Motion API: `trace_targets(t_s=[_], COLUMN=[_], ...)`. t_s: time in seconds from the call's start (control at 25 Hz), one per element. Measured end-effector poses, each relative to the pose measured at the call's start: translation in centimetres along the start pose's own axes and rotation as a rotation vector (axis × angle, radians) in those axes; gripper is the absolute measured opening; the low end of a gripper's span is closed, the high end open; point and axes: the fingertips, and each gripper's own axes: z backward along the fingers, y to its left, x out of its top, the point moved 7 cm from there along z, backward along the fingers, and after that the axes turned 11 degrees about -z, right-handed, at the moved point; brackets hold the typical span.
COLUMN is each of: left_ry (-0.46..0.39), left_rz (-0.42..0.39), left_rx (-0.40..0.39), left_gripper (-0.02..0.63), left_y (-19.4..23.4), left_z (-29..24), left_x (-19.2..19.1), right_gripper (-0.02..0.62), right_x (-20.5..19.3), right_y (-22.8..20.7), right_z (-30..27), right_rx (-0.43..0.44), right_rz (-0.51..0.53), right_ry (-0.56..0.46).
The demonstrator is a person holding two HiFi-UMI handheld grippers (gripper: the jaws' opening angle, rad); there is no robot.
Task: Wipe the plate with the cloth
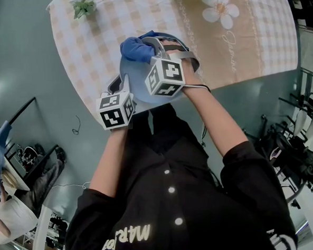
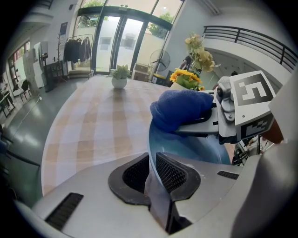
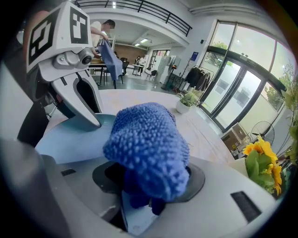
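Currently, your left gripper (image 2: 152, 168) is clamped on the near rim of the blue plate (image 2: 195, 148) and holds it over the near edge of the checked bench (image 1: 98, 41). Your right gripper (image 1: 150, 44) is closed on the bunched blue cloth (image 3: 149, 139). The cloth lies against the plate's face, towards its far rim.

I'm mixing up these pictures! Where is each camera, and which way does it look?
Head view: on the person's head, facing down at the plate; forearms and shirt show.
Left gripper view: rides the left gripper, looks along jaws clamping the plate rim.
Right gripper view: rides the right gripper, jaws holding the cloth.
Both gripper views share plate, cloth.
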Motion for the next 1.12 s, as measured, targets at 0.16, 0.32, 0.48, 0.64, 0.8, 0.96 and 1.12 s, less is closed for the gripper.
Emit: trace_targets(t_s=[0.16,0.32,0.48,0.64,0.8,0.96,1.12], left_ry=[0.009,0.01,0.012,0.018,0.018,0.019,0.021], left_rz=[0.013,0.013,0.022,0.039,0.05,0.056,0.052], left_rx=[-0.004,0.0,-0.001,-0.006,-0.003,0.002,0.008], left_gripper=[0.06,0.06,0.06,0.058,0.057,0.057,0.057], left_y=[0.0,0.1,0.1,0.1,0.1,0.1,0.0], left_z=[-0.1,0.0,-0.1,0.0,0.0,0.0,0.0], left_x=[0.0,0.0,0.0,0.0,0.0,-0.1,0.0], right_gripper=[0.195,0.195,0.195,0.193,0.193,0.192,0.192], right_x=[-0.7,-1.7,-2.6,-3.4,-4.2,-4.9,-5.3], right_y=[-0.6,-1.1,-1.6,-1.8,-1.9,-2.0,-2.0], right_z=[0.4,0.9,1.4,2.1,2.6,3.0,3.4], right_rx=[0.0,-0.004,-0.009,-0.021,-0.029,-0.032,-0.029], right_rz=[-0.021,-0.028,-0.032,-0.018,0.01,0.038,0.079], right_ry=[0.018,0.044,0.076,0.103,0.135,0.165,0.201])
